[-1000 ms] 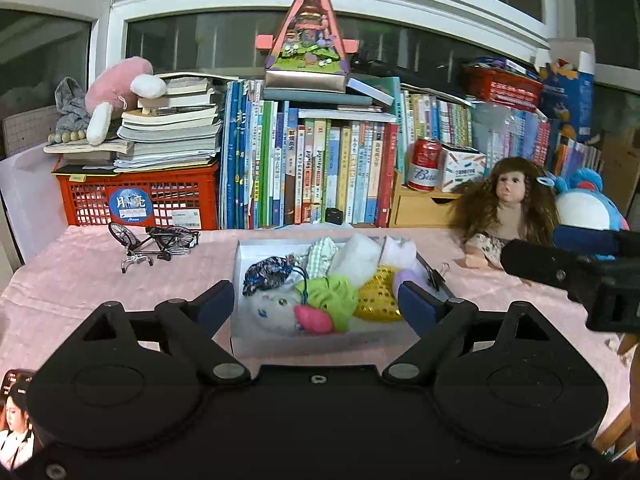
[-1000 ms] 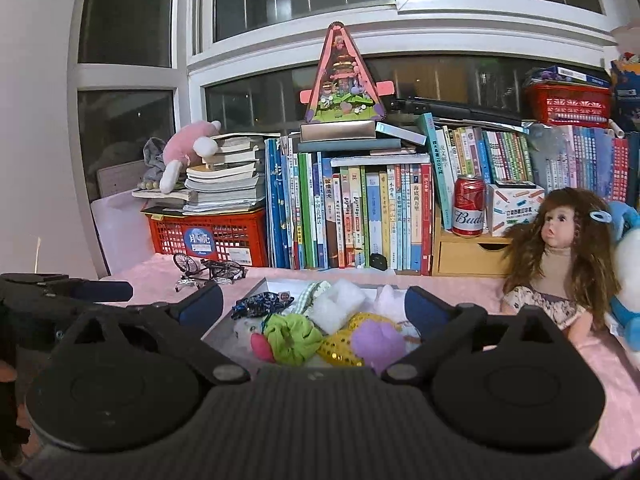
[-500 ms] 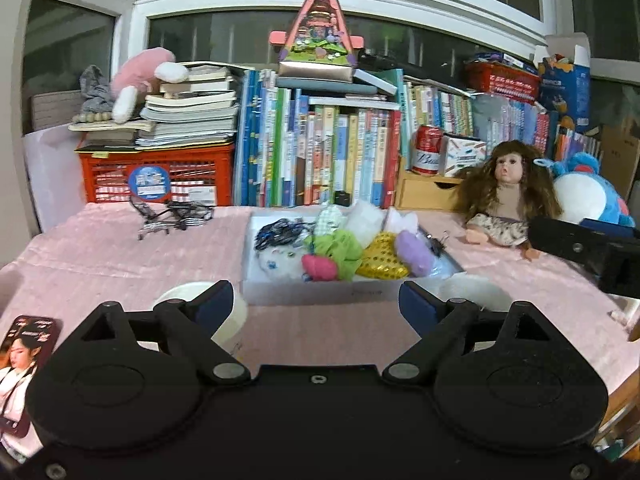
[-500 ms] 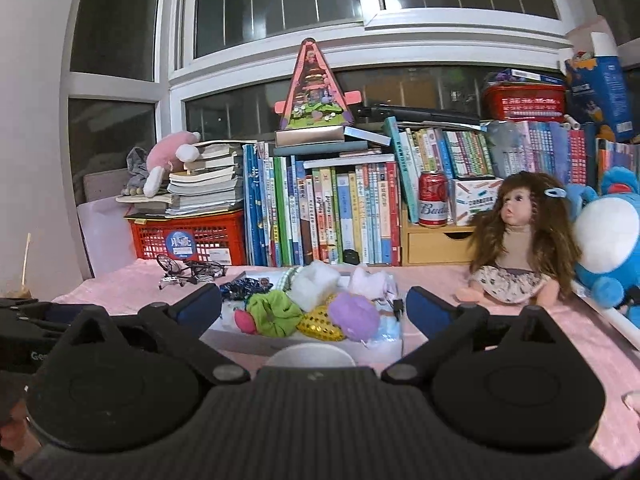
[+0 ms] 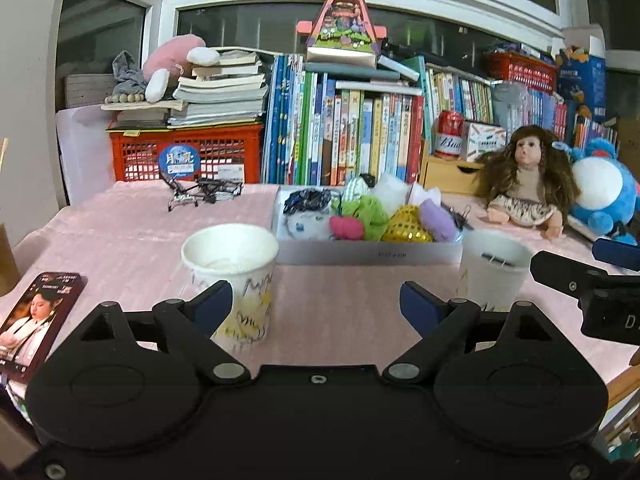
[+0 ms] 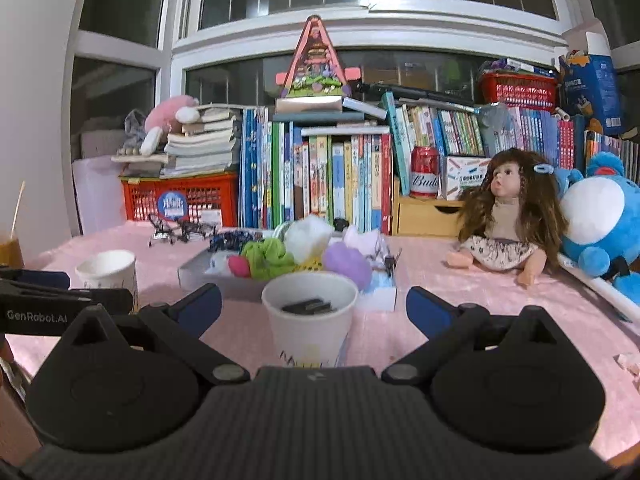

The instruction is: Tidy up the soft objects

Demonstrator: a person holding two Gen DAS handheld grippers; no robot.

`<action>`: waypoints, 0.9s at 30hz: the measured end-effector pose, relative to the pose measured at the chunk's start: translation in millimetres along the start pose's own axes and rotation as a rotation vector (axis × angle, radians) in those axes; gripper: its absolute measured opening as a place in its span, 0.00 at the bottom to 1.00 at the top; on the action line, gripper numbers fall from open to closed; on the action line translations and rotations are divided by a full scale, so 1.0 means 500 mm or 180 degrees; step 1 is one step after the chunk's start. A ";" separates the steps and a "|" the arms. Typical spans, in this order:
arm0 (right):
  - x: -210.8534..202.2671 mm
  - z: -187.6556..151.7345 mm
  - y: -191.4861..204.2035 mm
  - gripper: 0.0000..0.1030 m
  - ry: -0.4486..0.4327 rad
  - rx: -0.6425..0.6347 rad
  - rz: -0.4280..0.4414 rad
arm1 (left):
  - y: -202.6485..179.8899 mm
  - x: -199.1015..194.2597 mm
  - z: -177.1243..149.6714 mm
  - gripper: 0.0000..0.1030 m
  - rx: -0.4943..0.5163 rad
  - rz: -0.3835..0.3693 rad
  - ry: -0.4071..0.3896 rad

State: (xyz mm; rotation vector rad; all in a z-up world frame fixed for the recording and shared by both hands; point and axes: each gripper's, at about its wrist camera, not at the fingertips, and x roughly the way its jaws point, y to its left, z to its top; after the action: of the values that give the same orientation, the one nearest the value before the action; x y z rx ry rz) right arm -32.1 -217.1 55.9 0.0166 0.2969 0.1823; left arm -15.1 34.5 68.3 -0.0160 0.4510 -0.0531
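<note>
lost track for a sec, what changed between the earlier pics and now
Both grippers sank lower and pulled back from the shallow white tray of soft things, so two white paper cups came into view: one by the left gripper, the other cup, holding dark clips, between the right gripper's open jaws. Nothing was grasped or released. Tray, brown-haired doll and books stayed put.

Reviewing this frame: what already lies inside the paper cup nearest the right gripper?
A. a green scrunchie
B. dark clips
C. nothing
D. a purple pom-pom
B: the right wrist view looks into the paper cup between the open fingers of the right gripper and shows dark clips at its bottom; the soft items are all in the tray.
</note>
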 end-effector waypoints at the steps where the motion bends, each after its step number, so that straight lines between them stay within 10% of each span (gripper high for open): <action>1: 0.000 -0.006 0.002 1.00 0.0026 -0.0007 0.0000 | 0.000 0.001 -0.007 0.88 0.0005 0.0017 0.0022; 27: 0.077 -0.127 0.028 1.00 0.0725 -0.0085 -0.0142 | 0.002 0.108 -0.119 0.92 -0.0073 0.0401 0.0581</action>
State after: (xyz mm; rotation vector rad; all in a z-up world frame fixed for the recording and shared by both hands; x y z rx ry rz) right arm -17.1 -197.2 -15.4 -0.0374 0.5214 0.1438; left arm 7.7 32.5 -9.0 -0.0052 0.6343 0.0750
